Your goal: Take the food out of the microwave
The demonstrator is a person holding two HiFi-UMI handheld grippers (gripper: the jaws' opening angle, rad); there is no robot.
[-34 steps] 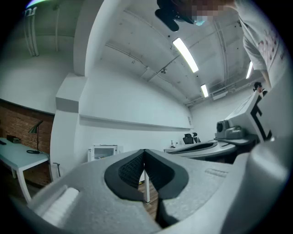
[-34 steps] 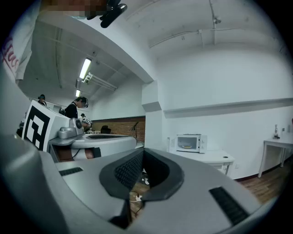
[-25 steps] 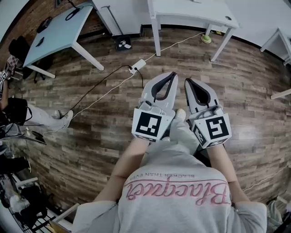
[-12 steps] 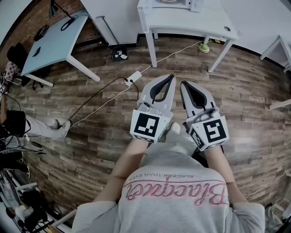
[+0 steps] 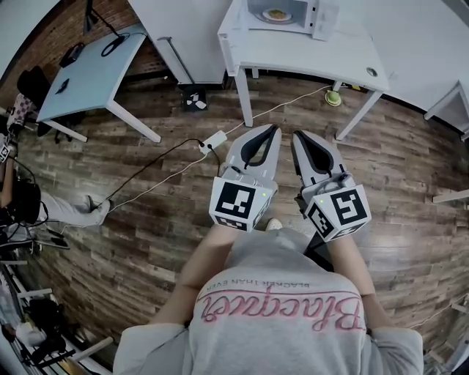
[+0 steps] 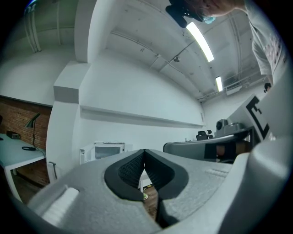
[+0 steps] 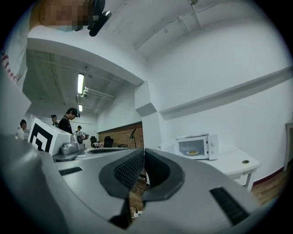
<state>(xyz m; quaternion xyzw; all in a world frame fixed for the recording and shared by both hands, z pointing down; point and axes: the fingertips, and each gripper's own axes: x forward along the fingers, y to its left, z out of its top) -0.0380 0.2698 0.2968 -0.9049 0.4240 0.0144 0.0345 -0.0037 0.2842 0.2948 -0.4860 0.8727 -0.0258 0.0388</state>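
Observation:
A white microwave (image 5: 282,13) stands on a white table (image 5: 315,55) at the top of the head view, far ahead of both grippers. A plate of yellowish food (image 5: 276,14) shows inside it. The right gripper view has the microwave (image 7: 198,146) at mid right with the food (image 7: 192,152) in it. In the left gripper view the microwave (image 6: 103,151) is small at the left. My left gripper (image 5: 275,129) and right gripper (image 5: 298,135) are held side by side over the wooden floor, pointing level at the table. Both are shut with nothing between their fingers.
A pale blue desk (image 5: 88,66) stands at the left. A power strip (image 5: 215,139) and its cables lie on the floor ahead. A green object (image 5: 333,97) sits by the table leg. Other people (image 7: 69,119) stand in the distance, and a seated person's leg (image 5: 62,207) is at the left.
The white table has drawn nearer and the microwave with the food has come into view at the top. Both grippers stay shut, side by side in front of the person.

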